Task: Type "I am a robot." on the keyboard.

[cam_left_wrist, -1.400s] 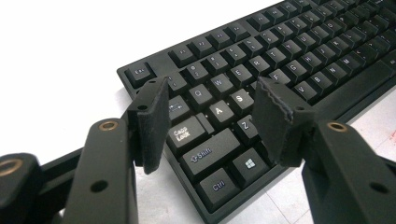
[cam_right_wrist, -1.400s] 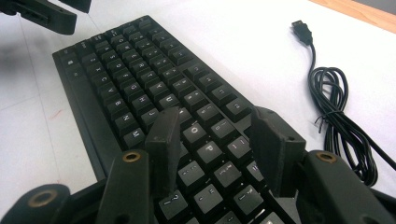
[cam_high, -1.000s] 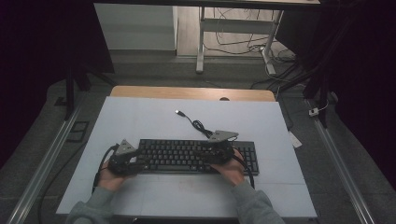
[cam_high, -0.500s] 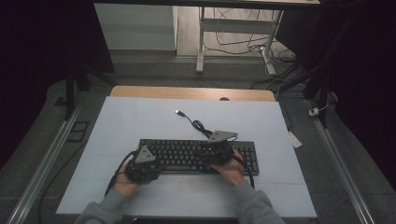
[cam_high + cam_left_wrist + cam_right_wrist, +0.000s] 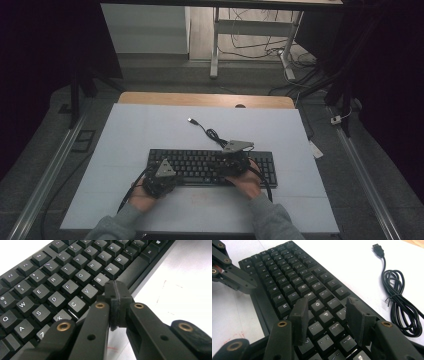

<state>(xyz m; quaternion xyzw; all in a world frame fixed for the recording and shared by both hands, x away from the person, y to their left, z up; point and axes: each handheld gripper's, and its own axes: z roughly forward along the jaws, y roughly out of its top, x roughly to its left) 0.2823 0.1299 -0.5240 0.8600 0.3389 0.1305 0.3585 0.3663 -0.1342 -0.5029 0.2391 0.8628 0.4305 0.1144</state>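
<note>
- The black keyboard (image 5: 212,166) lies flat on the white tabletop (image 5: 150,125), near its front edge and roughly centred, long side running across.
- The left gripper (image 5: 115,291) is clenched: its jaws have just been closing and now meet pad to pad with nothing between them. The tips hang over the keyboard's front edge, just beside the B key and space bar.
- The right gripper (image 5: 328,315) is released, jaws spread, poised over the keys around O and P on the keyboard's right half.
- The keyboard's coiled black cable (image 5: 399,297) lies on the tabletop behind the keyboard, with the USB plug (image 5: 191,120) farther back.
</note>
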